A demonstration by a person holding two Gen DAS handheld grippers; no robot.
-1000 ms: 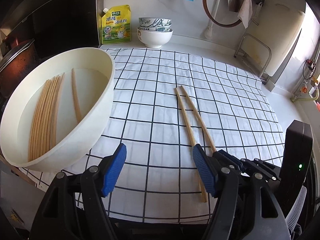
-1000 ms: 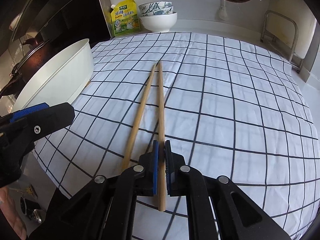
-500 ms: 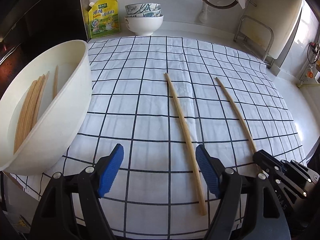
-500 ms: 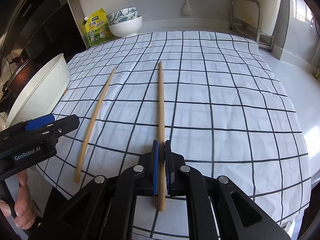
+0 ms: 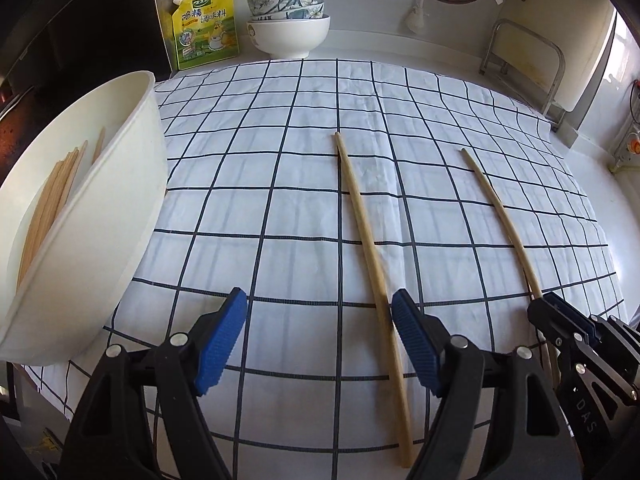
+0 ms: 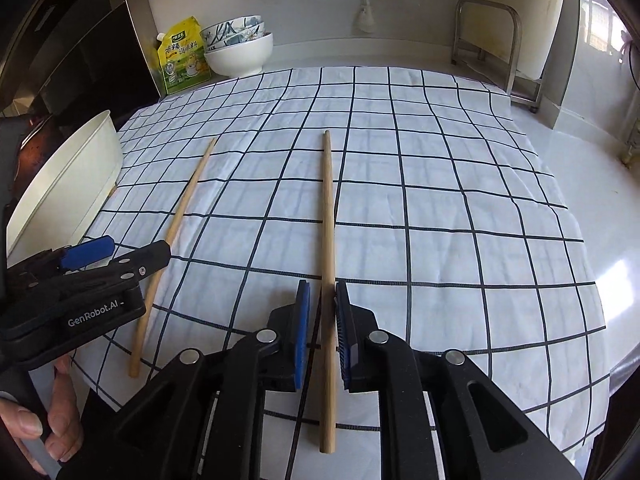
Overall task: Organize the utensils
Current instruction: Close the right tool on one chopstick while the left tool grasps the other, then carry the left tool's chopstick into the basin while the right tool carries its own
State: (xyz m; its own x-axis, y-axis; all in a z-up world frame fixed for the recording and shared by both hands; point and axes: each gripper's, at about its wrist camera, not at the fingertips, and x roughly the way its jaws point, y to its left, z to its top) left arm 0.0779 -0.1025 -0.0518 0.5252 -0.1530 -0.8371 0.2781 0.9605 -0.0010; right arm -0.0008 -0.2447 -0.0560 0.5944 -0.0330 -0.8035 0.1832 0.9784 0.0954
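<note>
Wooden chopstick point(image 6: 327, 248) lay between parted right gripper point(image 6: 322, 332) pads, released; left gripper point(image 5: 318, 342) gaped beside second chopstick point(image 5: 370, 244); best centred, then clamped.

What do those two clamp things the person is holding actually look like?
Both are black plastic, built like spring clamps, with silver rivets at the joints. Each left tool finger carries a ribbed blue pad, as does the right tool. The left tool's side reads "GenRobot.AI" in white; the right's shows "DAS". A bare hand grips the left handle.
</note>
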